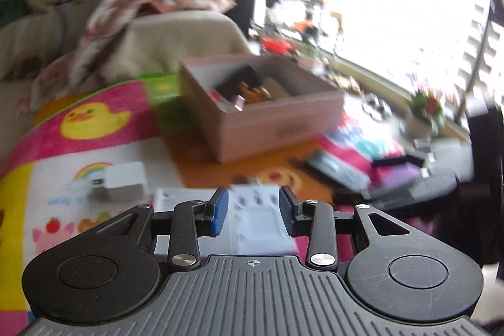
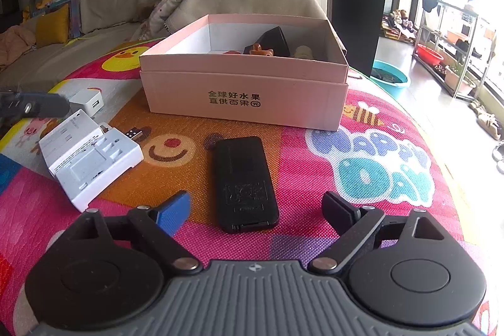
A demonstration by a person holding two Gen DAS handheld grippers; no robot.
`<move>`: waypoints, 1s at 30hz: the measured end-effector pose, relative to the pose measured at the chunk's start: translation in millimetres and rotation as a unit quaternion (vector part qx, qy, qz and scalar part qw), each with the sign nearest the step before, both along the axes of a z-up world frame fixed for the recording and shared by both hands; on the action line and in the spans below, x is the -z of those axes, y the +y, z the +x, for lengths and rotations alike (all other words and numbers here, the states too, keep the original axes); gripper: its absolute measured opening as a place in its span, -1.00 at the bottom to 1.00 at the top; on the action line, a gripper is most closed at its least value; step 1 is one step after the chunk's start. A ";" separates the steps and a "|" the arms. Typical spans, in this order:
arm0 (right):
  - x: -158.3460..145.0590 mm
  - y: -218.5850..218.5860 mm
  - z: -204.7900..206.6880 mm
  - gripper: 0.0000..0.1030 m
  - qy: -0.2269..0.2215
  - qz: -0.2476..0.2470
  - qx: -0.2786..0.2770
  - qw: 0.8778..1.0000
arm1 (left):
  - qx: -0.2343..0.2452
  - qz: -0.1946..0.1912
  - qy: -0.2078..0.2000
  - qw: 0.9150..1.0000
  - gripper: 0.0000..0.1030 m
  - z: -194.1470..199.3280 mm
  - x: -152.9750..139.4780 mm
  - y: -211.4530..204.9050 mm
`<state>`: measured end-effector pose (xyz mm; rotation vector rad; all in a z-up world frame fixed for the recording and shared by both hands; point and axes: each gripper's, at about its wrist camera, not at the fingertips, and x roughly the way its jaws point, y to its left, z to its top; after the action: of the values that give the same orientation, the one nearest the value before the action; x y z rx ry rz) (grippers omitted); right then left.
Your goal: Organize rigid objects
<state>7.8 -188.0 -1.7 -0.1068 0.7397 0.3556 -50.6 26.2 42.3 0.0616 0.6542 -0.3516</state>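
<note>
Left tool (image 1: 252,211) narrow, hovering at white battery charger (image 2: 91,161); left view blurred. Right tool (image 2: 258,210) wide, black remote (image 2: 244,183) between fingers on mat (image 2: 315,153). Pink box (image 2: 245,84) contents mostly hidden.

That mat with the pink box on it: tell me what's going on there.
A person with a gripper in each hand is tidying loose items into the pink box, which already holds a few things. The right gripper is open and lined up over the black remote on the mat, not gripping it. The left gripper is open around the white battery charger; whether it touches is unclear. A small white USB plug lies on the mat.
</note>
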 end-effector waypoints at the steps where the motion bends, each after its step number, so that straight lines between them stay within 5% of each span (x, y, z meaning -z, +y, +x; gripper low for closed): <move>1: 0.0 -0.1 -0.1 0.79 0.000 0.000 0.000 1.000 | 0.008 0.020 0.003 1.000 -0.24 -2.8 4.3 -10.2; 7: 0.2 -0.5 -0.5 0.80 0.000 0.001 0.002 1.000 | 0.007 0.034 0.012 0.999 -0.31 -1.9 23.3 -16.8; 14: 0.4 -0.1 -0.7 0.82 0.001 0.000 0.001 1.000 | -0.046 -0.059 0.039 0.996 -0.39 14.3 21.7 22.1; 18: 0.4 0.2 -0.6 0.82 0.001 0.000 0.001 1.000 | -0.089 -0.080 0.039 0.992 -0.40 20.4 21.2 38.8; 25: 0.4 0.4 -0.8 0.83 0.001 0.000 0.001 1.000 | -0.154 -0.153 0.050 0.975 -0.43 34.3 26.1 78.4; 30: 0.4 0.1 -0.5 0.83 0.001 0.000 0.001 1.000 | -0.122 -0.175 0.081 0.974 -0.35 44.0 36.4 71.1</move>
<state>7.4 -187.9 -2.1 -0.1057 0.7417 0.3534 -6.6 97.3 5.9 -0.3849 0.7435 -0.2306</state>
